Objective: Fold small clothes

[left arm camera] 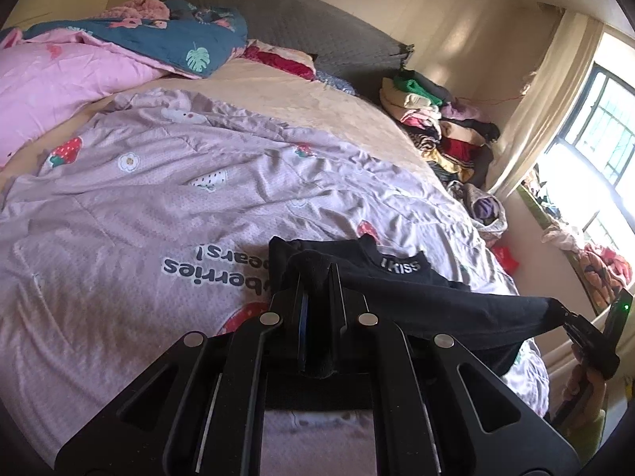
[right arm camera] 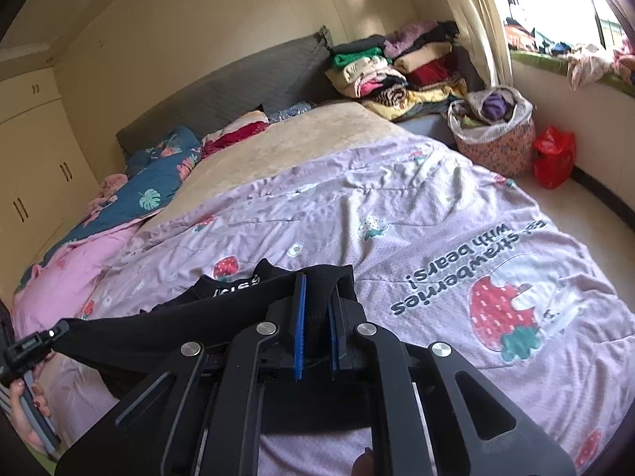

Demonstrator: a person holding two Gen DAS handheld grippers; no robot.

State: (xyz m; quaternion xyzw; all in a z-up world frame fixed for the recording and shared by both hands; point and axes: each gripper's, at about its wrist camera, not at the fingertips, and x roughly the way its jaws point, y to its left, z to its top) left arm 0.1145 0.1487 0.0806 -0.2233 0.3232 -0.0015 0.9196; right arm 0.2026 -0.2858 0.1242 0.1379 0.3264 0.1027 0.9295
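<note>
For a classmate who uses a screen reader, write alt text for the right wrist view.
The right gripper is shut on a black garment, which stretches left to the left gripper, also clamped on it, above a pink strawberry-print quilt on a bed. Behind are folded clothes, a basket and a sunlit window.

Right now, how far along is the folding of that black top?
Done: stacks of folded clothes sit by the headboard. In hand: both the left gripper and right gripper are shut on the black top, stretching it over the quilt. Left: no fold shows in it yet, and the basket still holds clothes.
</note>
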